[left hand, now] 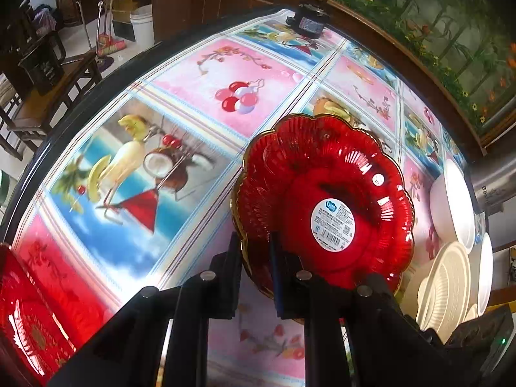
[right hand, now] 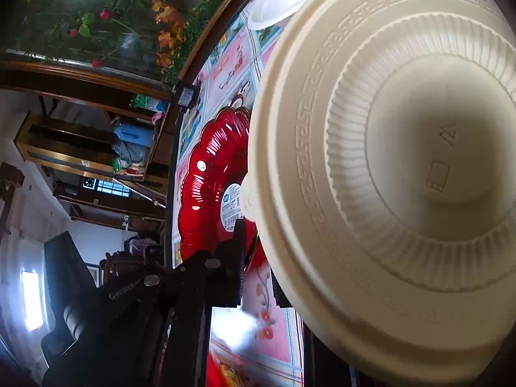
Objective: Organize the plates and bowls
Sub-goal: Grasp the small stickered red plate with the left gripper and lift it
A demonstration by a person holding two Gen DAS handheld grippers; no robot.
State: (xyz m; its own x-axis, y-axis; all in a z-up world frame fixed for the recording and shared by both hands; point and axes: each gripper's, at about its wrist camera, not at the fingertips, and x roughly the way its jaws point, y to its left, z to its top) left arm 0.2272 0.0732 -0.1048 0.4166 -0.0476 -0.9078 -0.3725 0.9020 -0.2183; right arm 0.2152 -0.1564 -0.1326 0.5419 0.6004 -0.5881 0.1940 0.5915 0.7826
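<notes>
A: Where do the plates stand at this moment?

B: The left tool [left hand: 256,277] is clamped on the near rim of a red scalloped translucent plastic plate with a gold edge [left hand: 325,200], its narrow jaws pinching the rim from both sides. The plate is tilted up over the table [left hand: 180,64], which is covered in a fruit-print cloth. A white sticker [left hand: 332,222] faces the camera.

A: And the other side?

B: The right tool [right hand: 256,267] is closed on the rim of a cream ribbed disposable plate with an embossed key-pattern border [right hand: 403,167], held on edge so that it fills the right wrist view. Behind it sits a white bowl [right hand: 277,3].

A: What else waits on the table?

B: More cream ribbed plates [left hand: 445,290] and white bowls [left hand: 451,200] lie at the right in the left wrist view, and a red embossed tray [left hand: 29,319] at lower left.

A: How will these pieces handle?

B: Both look light. The red plate seems stiff but glossy, so a rim pinch may slip or swing. The cream plate appears thin and likely to flex; the flat border is the sound place to grip.
</notes>
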